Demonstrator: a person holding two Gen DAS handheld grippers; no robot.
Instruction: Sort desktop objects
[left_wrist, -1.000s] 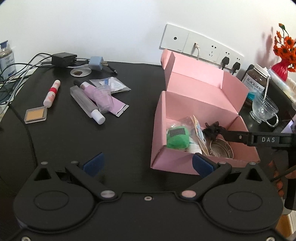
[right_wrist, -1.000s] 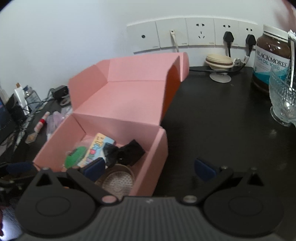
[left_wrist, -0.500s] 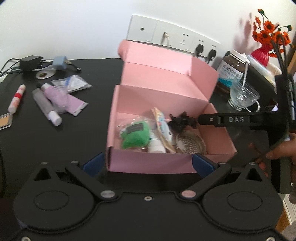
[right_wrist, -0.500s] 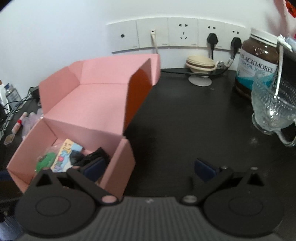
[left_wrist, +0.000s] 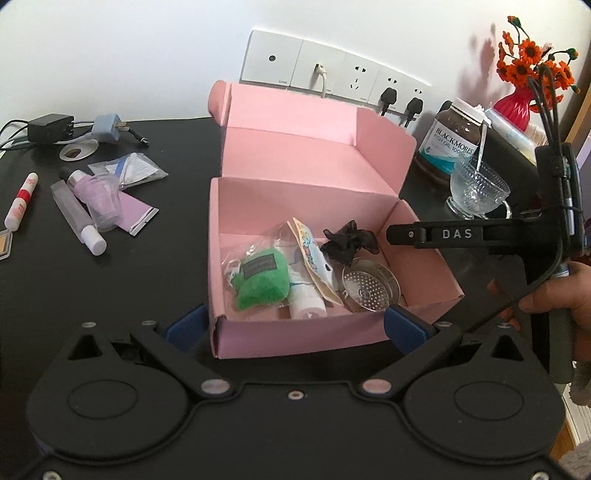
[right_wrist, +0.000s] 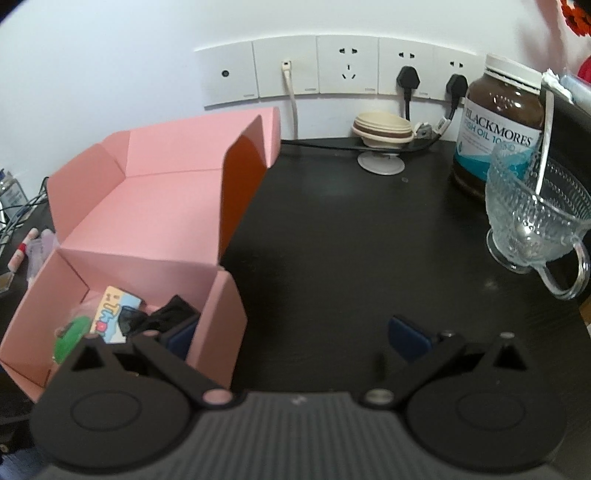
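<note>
The left claw stood wide open and empty, its fingers flanking the front wall of the pink box on the black table. The right claw, likewise wide open and empty, straddled the box's right wall. Inside lay a green pouch, black bow and metal strainer.

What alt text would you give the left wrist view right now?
An open pink box sits on a black desk between the open left gripper fingers, holding a green pouch, black bow and metal strainer. Cosmetics lie at left; the right gripper reaches over the box.
</note>
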